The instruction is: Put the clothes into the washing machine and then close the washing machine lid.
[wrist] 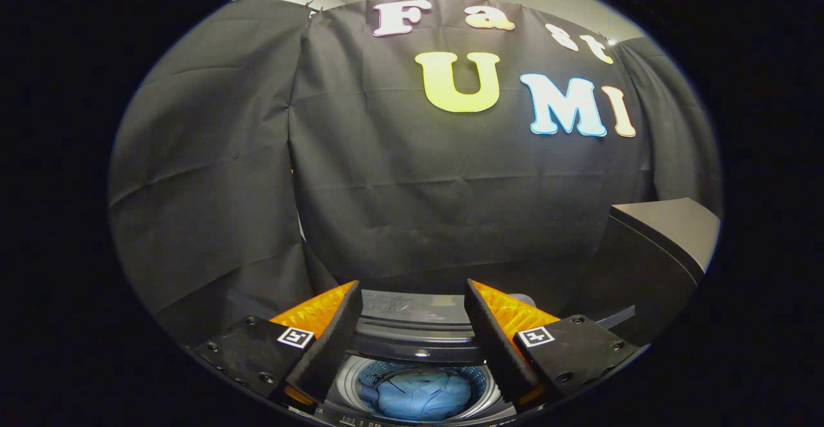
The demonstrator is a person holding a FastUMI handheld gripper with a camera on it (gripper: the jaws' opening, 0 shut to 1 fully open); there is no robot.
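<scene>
Below the spread, empty fingers of the hand-held gripper [412, 324], blue clothes [421, 395] lie bunched in the drum of the washing machine [418, 343]. Soft and light, they need no more handling. The lid [663, 246], standing raised beyond the right finger, looks stiff; its edge seems best to grip. Black cloth walls the booth.

Gripper view looks forward, close above washing machine [418, 340], facing booth wall [418, 208].

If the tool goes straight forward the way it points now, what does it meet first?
Probably the washer's back panel, just ahead of the open tool; the black cloth hangs beyond it. Depth is unclear. The clothes lie below, in the drum.
</scene>
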